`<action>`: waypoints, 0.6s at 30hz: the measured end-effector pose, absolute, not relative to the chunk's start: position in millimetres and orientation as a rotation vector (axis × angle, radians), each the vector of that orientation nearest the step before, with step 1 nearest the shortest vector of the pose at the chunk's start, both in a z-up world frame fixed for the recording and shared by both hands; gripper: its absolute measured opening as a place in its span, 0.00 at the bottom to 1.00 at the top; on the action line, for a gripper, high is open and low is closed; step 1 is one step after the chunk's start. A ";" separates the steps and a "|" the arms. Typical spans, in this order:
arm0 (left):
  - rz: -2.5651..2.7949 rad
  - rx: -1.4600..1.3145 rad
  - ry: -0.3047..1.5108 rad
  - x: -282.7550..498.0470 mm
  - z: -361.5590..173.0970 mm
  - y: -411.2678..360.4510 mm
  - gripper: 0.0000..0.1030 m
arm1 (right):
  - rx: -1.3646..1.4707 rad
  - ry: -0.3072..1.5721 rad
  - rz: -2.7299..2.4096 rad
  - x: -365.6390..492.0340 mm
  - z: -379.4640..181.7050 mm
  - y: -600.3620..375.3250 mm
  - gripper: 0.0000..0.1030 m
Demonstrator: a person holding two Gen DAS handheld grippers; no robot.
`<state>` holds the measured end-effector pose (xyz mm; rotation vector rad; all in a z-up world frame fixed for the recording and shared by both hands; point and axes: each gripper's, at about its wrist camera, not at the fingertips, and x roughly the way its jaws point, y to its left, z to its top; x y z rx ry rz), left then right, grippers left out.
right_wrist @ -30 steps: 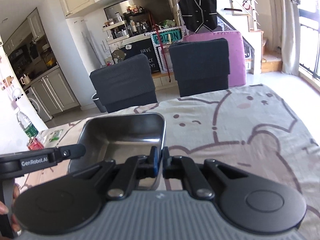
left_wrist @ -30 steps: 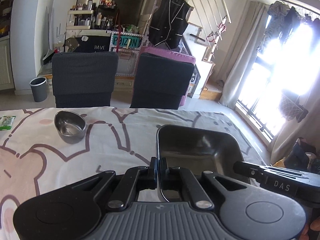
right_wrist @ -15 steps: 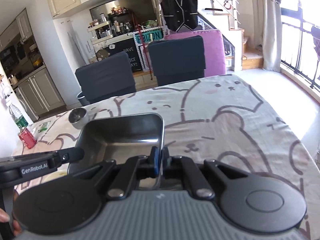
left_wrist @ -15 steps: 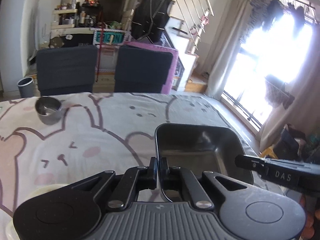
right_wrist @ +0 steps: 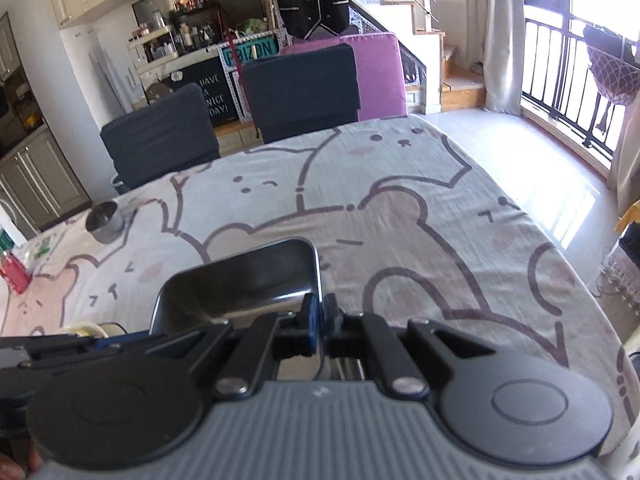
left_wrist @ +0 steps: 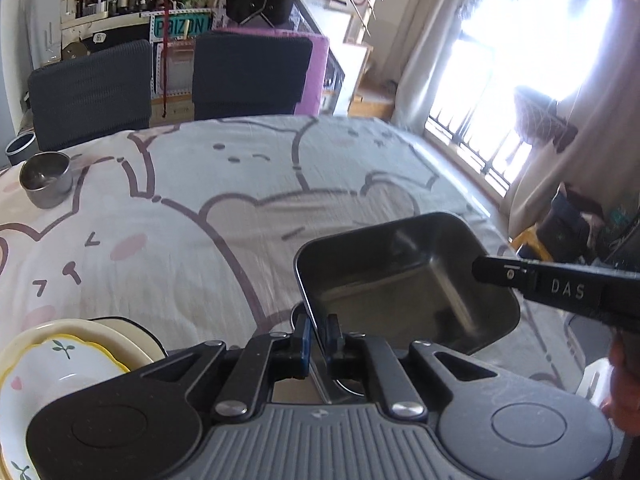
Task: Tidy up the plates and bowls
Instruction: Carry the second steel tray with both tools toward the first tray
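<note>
Over the table (left_wrist: 248,184) — we carry a metal tray (left_wrist: 404,280).
Left hand-held gripper (left_wrist: 318,334) opening on its rim, right hand-held gripper (right_wrist: 319,320) pinching the opposite rim — bear-print cloth below.

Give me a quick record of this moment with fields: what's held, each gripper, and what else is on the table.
held: steel tray, gripped on opposite rims
left gripper: fingers on the tray's rim, just starting to open
right gripper: shut on the tray's rim
tray pose: tilted over the tablecloth
nearby dishes: stacked bowls at the lower left in the left view
far dish: small steel cup near the chairs
cloth: bear print
</note>
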<state>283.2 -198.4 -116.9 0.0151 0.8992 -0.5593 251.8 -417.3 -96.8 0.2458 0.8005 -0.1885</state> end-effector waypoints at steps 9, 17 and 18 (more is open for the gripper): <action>-0.554 0.085 0.965 289.0 -136.7 -205.6 0.08 | 0.195 0.870 -0.188 263.4 -108.0 -407.7 0.04; -0.568 0.140 0.990 289.6 -146.1 -213.8 0.10 | 0.155 0.909 -0.195 268.8 -115.4 -405.9 0.05; -0.568 0.152 0.991 289.2 -146.8 -215.7 0.10 | 0.142 0.914 -0.197 269.7 -115.9 -405.0 0.05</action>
